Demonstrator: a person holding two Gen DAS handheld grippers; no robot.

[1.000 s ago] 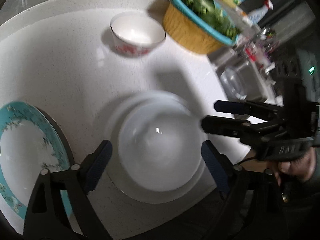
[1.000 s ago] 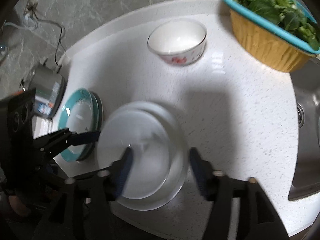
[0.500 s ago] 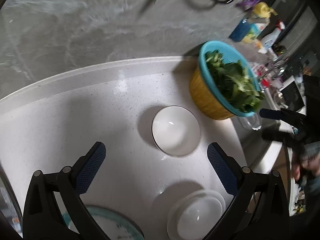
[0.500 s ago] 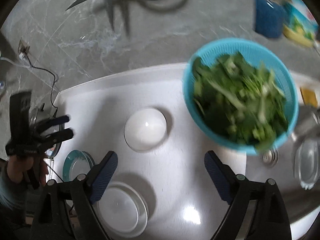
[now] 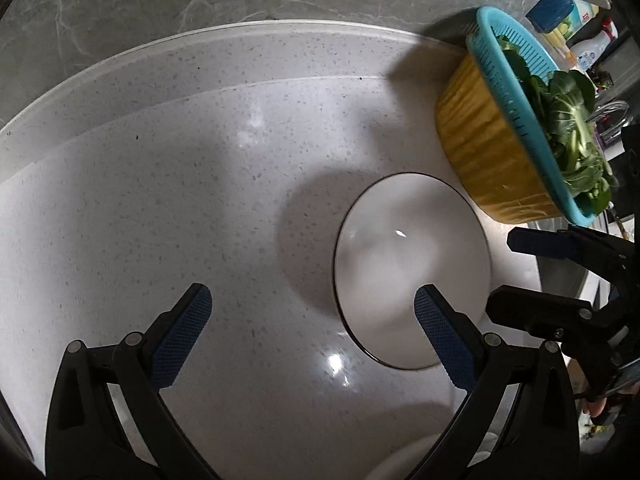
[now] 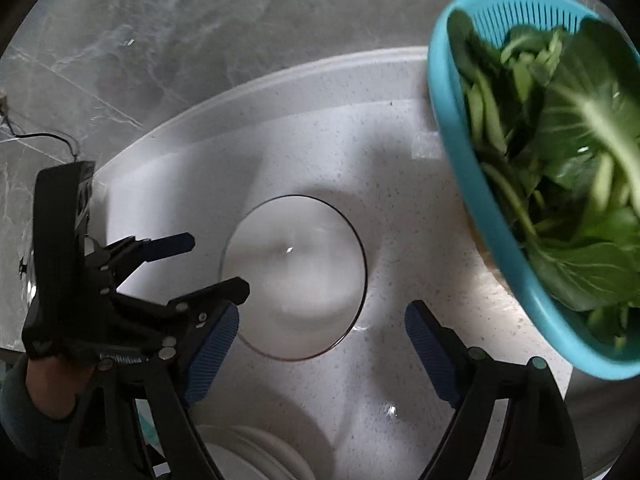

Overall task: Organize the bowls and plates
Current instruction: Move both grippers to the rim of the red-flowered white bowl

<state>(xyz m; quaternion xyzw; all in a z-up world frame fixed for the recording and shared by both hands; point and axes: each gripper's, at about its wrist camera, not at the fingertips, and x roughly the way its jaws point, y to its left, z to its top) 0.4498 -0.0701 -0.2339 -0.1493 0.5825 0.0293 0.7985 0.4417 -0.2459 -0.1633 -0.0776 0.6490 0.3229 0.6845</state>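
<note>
Left wrist view puts the bowl (image 5: 412, 268) far larger than half a second ago and off to your right, sitting on the bench (image 5: 200, 184) just beside the basket of greens (image 5: 516, 132), while your left gripper (image 5: 312, 320) hangs over it with jaws released. Only the right wrist view shows the bowl between the jaws of your right gripper (image 6: 320, 340), also released, with stacked plates (image 6: 256, 456) at its bottom edge.

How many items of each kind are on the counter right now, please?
Bowls: 1, the white bowl
Plate stacks: 1, the white plates, number unclear
Colanders: 1, the blue colander of greens
Total: 3
</note>
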